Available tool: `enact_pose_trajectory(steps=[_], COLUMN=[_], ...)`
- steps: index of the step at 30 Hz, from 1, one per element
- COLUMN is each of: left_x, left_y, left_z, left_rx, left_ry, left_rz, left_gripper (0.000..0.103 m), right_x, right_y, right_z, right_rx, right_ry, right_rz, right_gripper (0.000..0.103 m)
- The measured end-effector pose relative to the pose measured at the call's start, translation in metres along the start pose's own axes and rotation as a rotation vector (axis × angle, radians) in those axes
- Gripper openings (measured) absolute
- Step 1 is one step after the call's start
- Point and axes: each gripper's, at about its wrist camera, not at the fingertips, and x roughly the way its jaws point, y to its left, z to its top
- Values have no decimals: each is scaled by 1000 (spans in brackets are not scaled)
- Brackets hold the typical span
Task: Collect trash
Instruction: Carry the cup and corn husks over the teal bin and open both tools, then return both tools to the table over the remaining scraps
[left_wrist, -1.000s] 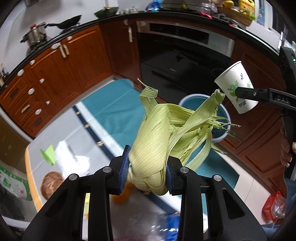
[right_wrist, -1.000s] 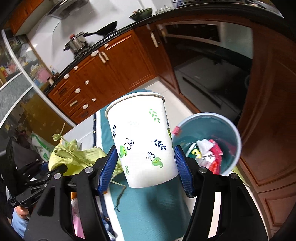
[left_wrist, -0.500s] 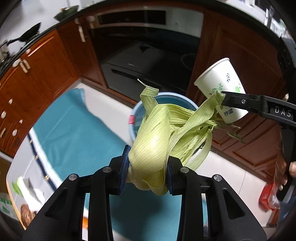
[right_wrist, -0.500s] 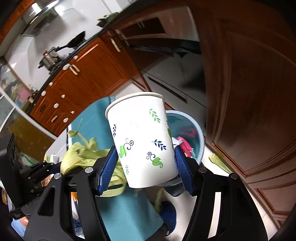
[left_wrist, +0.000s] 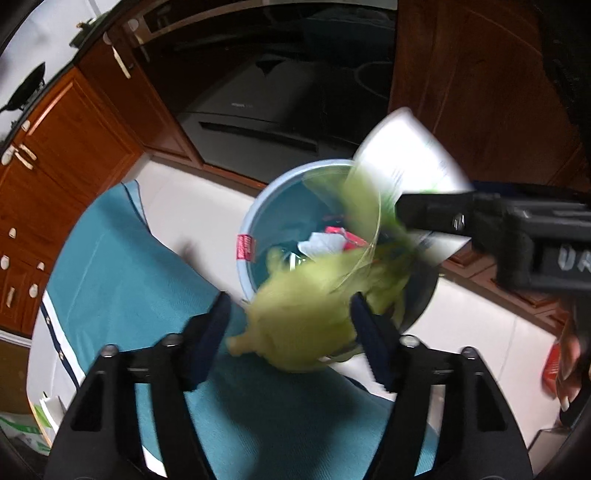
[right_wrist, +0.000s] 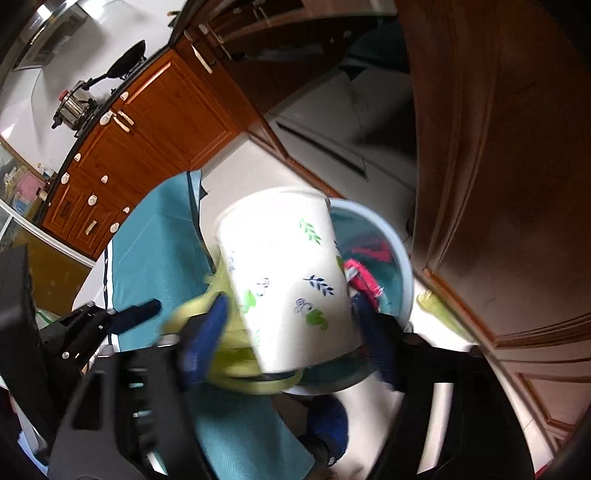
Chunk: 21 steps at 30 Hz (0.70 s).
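Observation:
My left gripper (left_wrist: 290, 328) is open above the pale blue trash bin (left_wrist: 246, 236). The green corn husk (left_wrist: 299, 317) is blurred, loose between the spread fingers and falling toward the bin. My right gripper (right_wrist: 290, 328) holds a white paper cup (right_wrist: 284, 273) with leaf prints just over the bin (right_wrist: 400, 258); its fingers look spread and blurred, and whether they still clamp the cup is unclear. The cup (left_wrist: 410, 173) also shows in the left wrist view. The husk (right_wrist: 225, 354) shows under the cup. The bin holds red and white trash (left_wrist: 332, 240).
The bin stands on a white tile floor (left_wrist: 192, 206) beside a teal mat (left_wrist: 122, 273). Wooden cabinets (left_wrist: 62, 147) and a dark oven front (left_wrist: 258, 122) stand behind it. A green scrap (right_wrist: 436, 306) lies on the floor by the right cabinet (right_wrist: 498, 184).
My left gripper has opened and let go of the corn husk, which is dropping toward the bin. Both grippers have moved down closer over the bin, and the right fingers look wider.

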Motion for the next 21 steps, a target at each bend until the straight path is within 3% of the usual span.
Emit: enact_pose_trajectory(steps=[11,21], left_x=[4,-11], left_y=[19,23], left_z=[-15,-31], left_rx=[-31,-56], left_ry=[23,7], left_rz=[-38,-49], left_gripper=[83,85], right_x=[20,19], right_y=[-8,15], right_z=[-13,-17], right_rx=[72,25], right_ry=[79,98], right_rz=[-7,-33], right_gripper=[88,88])
